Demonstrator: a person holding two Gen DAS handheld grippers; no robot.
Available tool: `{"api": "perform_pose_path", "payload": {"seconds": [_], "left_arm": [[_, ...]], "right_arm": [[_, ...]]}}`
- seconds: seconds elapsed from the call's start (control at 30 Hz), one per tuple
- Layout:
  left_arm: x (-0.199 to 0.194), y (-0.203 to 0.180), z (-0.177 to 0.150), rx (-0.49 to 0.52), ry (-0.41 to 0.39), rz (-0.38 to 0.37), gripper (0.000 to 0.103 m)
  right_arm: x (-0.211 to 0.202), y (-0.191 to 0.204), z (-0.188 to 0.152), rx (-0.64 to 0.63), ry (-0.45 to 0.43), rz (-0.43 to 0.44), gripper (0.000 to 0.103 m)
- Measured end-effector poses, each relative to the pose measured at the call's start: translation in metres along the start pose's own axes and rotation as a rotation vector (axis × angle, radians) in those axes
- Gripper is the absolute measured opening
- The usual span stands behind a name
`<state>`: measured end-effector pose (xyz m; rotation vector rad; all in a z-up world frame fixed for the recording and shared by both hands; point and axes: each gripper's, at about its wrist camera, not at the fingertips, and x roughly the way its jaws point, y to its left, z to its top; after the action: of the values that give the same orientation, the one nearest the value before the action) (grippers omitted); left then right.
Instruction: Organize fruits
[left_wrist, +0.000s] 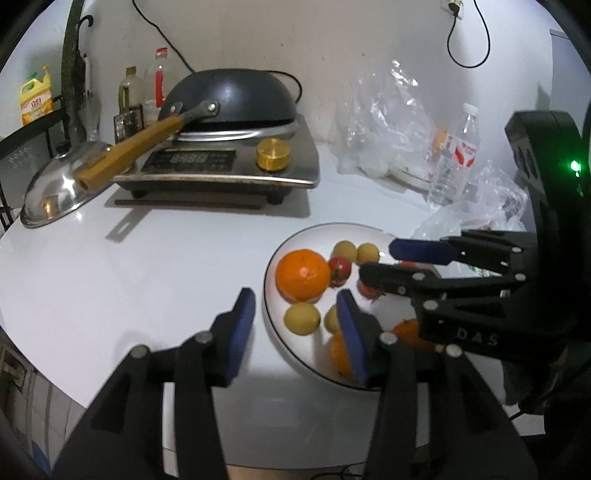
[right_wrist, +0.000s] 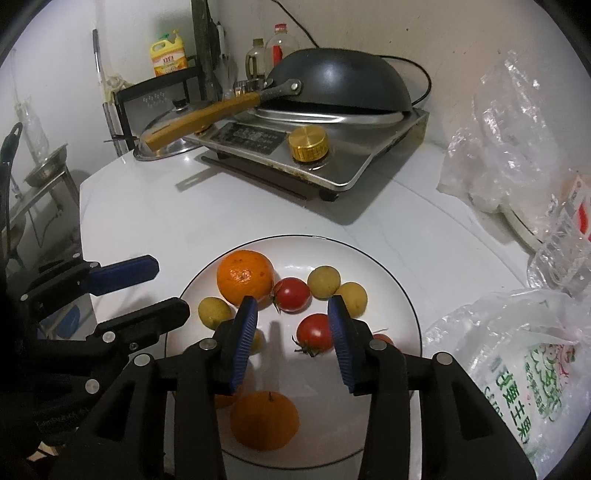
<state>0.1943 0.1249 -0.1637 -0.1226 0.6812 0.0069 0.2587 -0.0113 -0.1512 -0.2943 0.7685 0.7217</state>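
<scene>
Right wrist: round glossy plate (right_wrist: 388, 275), smooth tomatoes (right_wrist: 292, 294), seemingly dimpled orange (right_wrist: 244, 276)

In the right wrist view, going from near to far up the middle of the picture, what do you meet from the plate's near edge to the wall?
Near orange → lower tomato → upper tomato → plate far rim → bare white table → induction cooker → black wok.
</scene>
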Motion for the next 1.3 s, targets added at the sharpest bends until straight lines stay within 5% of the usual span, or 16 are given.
{"api": "perform_pose_path", "payload": {"seconds": [0.63, 0.8, 1.17, 1.3], "left_arm": [[-0.05, -0.038, 0.002, 0.037, -0.096, -0.002, 0.05], [-0.065, -0.052, 0.001, 0.042, -0.122, -0.013, 0.069], [-0.097, -0.086, -0.001, 0.073, -0.171, -0.03, 0.073], [-0.112, -0.096, 0.003, 0.085, -0.207, -0.026, 0.082]], "right_arm": [[-0.079, -0.007, -0.028, 0.027, -0.099, -0.073, 0.042], [-0.099, -0.012, -0.038, 0.043, -0.124, -0.093, 0.042], [-0.153, -0.02, -0.061, 0.071, -0.193, -0.146, 0.042], [-0.178, -0.024, -0.067, 0.08, -0.23, -0.174, 0.042]]}}
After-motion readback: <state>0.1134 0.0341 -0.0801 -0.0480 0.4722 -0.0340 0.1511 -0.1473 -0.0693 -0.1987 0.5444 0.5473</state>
